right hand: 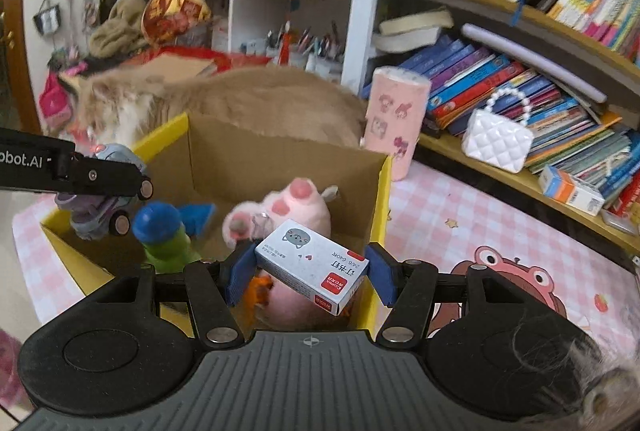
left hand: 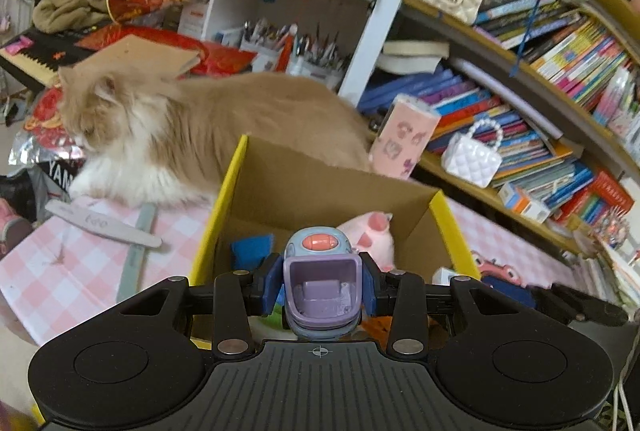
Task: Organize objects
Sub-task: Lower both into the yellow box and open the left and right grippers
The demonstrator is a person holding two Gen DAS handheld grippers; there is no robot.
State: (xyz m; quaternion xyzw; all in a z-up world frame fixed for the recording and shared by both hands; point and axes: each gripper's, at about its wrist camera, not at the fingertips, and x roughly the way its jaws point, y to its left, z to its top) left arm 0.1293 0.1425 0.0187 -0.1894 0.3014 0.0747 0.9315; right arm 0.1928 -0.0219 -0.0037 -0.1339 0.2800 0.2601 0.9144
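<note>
My left gripper [left hand: 320, 287] is shut on a purple and blue toy car [left hand: 320, 283] with an orange button on top, held over the near part of the yellow-edged cardboard box [left hand: 320, 171]. The right wrist view shows the same toy car [right hand: 98, 207] at the box's left side, clamped in the left gripper [right hand: 120, 187]. My right gripper [right hand: 310, 271] is shut on a small white staple box [right hand: 312, 265] with a red end, tilted, above the box's near right corner. Inside the cardboard box [right hand: 280, 155] lie a pink plush paw [right hand: 288, 207], a blue and green toy [right hand: 160, 231] and an orange piece.
A fluffy ginger and white cat [left hand: 180, 127] lies right behind the box. A pink cylinder [right hand: 394, 123] stands at the box's far right corner. Bookshelves with a white quilted bag [right hand: 496, 143] fill the right. Nail files [left hand: 104, 223] lie on the pink checked mat [left hand: 60, 271].
</note>
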